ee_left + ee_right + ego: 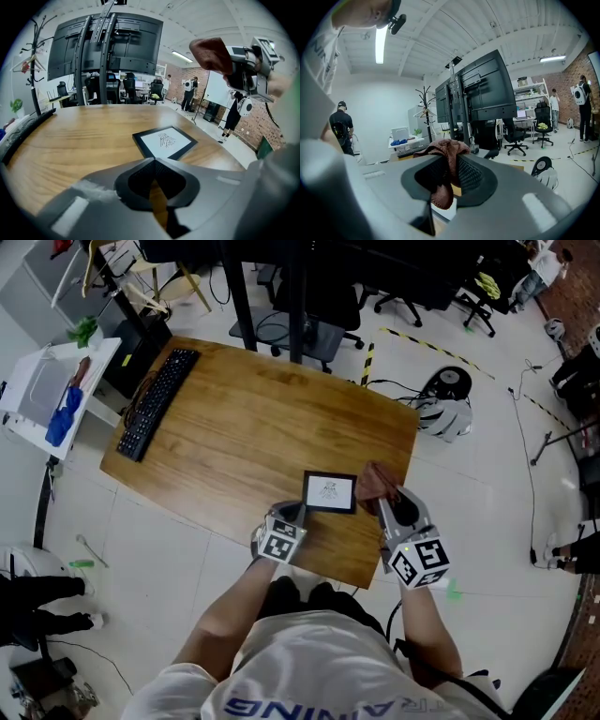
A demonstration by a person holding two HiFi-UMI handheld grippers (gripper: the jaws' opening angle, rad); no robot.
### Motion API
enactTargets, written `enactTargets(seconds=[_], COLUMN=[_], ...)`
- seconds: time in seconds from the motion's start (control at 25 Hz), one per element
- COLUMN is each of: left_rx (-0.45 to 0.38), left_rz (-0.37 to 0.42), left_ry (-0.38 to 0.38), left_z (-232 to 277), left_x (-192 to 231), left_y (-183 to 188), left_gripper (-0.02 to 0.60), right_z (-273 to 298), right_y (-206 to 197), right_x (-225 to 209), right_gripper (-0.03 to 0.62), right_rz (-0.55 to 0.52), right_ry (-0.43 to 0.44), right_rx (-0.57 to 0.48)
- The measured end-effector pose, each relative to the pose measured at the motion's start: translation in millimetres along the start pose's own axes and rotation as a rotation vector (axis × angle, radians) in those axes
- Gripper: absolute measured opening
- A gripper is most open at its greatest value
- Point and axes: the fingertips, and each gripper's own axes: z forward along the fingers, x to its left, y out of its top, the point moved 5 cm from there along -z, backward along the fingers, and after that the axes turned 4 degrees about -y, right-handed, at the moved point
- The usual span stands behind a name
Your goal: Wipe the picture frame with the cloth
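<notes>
A black picture frame (329, 491) with a white print lies flat on the wooden table (244, 418), close to its near edge. In the left gripper view the frame (164, 141) is just ahead of my left gripper (153, 161), whose jaws are shut and hold nothing. The left gripper (292, 513) hovers at the frame's near left corner. My right gripper (382, 499) is to the right of the frame and lifted off the table, shut on a reddish-brown cloth (376, 481). The cloth (446, 161) bunches over and hangs between the right gripper (449, 157) jaws.
A black keyboard (157, 401) lies at the table's far left. A white side table (52, 395) with blue items stands left of it. Office chairs (328, 329) and a round device (450, 385) are on the floor beyond. People stand in the background.
</notes>
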Motion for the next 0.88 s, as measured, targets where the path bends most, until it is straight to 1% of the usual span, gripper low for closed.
enactTargets(seconds=[0.12,0.4,0.56,0.68,0.88], left_rx=[0.028,0.018,0.029,0.032,0.032], left_rz=[-0.002,0.004,0.006,0.004,0.023], left_ry=[-0.009,-0.019,-0.021,-0.019,-0.016], left_z=[2,6,5,6,7], left_x=[-2,-2,-4,-3,-4], left_y=[-2,0,1,-1,-1], left_gripper=[0.004,0.005,0.005,0.005,0.006], right_z=[5,17,27,44,86], right_y=[-2,-11,-18,-33,-78], right_x=[0,1,1,4,11], right_gripper=[0.081,0.081,0.081,0.081,0.081], right_rz=[0.003,0.019,0.038,0.071,0.189], right_ry=[0.004,0.015,0.031,0.059,0.108], right_rx=[0.01,0.033,0.059,0.118,0.286])
